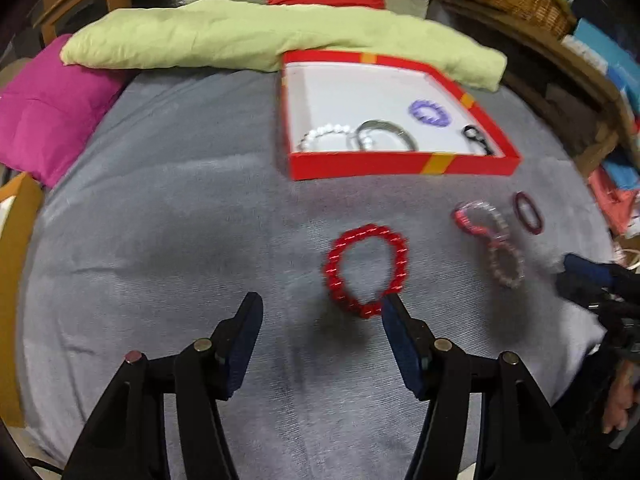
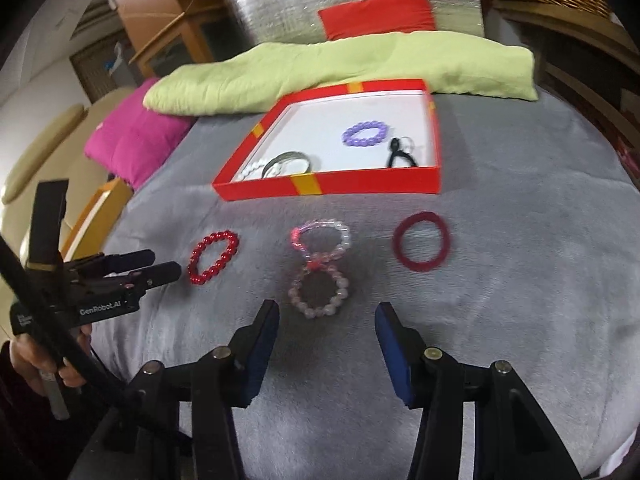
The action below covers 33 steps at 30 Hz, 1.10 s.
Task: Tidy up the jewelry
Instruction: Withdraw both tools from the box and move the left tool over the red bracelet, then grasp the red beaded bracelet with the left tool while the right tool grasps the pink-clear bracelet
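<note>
Hovering over grey blanket (image 1: 160,220): left tongs (image 1: 322,312) parted, empty, near red bead bracelet (image 1: 366,270); right tongs (image 2: 326,318) parted, empty (pale pink bead bracelet (image 2: 318,290) just ahead). Beyond, red gift box (image 2: 328,190) holding purple bracelet (image 2: 365,134), silver bangle (image 2: 286,162).

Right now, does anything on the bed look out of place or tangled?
Two pale beaded bracelets overlap in a figure-eight on the grey blanket. Like the red beaded bracelet and dark red band, they lie outside the red box. Nothing looks damaged.
</note>
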{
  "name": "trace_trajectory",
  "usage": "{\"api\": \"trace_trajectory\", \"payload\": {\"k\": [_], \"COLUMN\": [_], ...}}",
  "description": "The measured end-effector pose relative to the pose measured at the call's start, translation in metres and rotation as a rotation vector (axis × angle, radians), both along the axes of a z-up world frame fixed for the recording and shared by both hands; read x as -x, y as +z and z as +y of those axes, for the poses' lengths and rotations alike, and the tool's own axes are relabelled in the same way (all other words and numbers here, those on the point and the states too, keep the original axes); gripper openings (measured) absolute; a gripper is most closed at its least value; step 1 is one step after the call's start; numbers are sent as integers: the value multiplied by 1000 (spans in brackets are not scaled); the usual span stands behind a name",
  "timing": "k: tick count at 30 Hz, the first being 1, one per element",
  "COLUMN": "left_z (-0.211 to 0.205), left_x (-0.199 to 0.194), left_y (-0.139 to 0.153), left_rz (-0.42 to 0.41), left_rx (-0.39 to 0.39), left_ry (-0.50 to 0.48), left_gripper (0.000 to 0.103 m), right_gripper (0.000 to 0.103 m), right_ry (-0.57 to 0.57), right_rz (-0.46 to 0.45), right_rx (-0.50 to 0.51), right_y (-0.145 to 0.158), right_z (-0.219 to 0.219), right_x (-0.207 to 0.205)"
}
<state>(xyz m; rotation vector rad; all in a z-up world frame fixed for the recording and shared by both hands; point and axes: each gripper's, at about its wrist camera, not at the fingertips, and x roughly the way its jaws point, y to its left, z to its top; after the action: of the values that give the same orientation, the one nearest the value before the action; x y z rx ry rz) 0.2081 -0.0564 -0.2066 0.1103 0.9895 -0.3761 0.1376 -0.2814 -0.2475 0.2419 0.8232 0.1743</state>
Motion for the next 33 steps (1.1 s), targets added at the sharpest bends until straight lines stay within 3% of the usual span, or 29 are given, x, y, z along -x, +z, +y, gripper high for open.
{"api": "trace_trajectory", "payload": {"k": [3,6,9,11,13,18,24,33], "left_z": [-3,-1,-1,-3,-7,-15,-16,-5], "left_x": [-1,-8,-14,-17,-21,-25,-21,-5], "left_y": [-4,-9,-11,-13,-16,-21,-15,21], "left_rz": [-1,27,38,40,50,39,-11,-151], "left_rx": [-14,9,22,22,20,1,-19,79], "left_ry": [-11,-12,-6,-12,-23,-40,-41,-45], "left_gripper": [54,41,34,27,23,12,9,9], "right_gripper": [53,44,34,16,12,9,9,9], "right_ry": [13,5,-15,-25,-25,-15,-71,-156], "right_rz": [15,42,78,92,84,35,-40,-80], "right_rx": [20,33,42,53,94,130,35,-75], "right_y": [-5,-13,-21,-27,-28,-24,-8,2], "right_z": [9,12,11,12,15,20,-1,-27], "right_x": [-12,-25,-35,-40,-42,-34,-23,-18]}}
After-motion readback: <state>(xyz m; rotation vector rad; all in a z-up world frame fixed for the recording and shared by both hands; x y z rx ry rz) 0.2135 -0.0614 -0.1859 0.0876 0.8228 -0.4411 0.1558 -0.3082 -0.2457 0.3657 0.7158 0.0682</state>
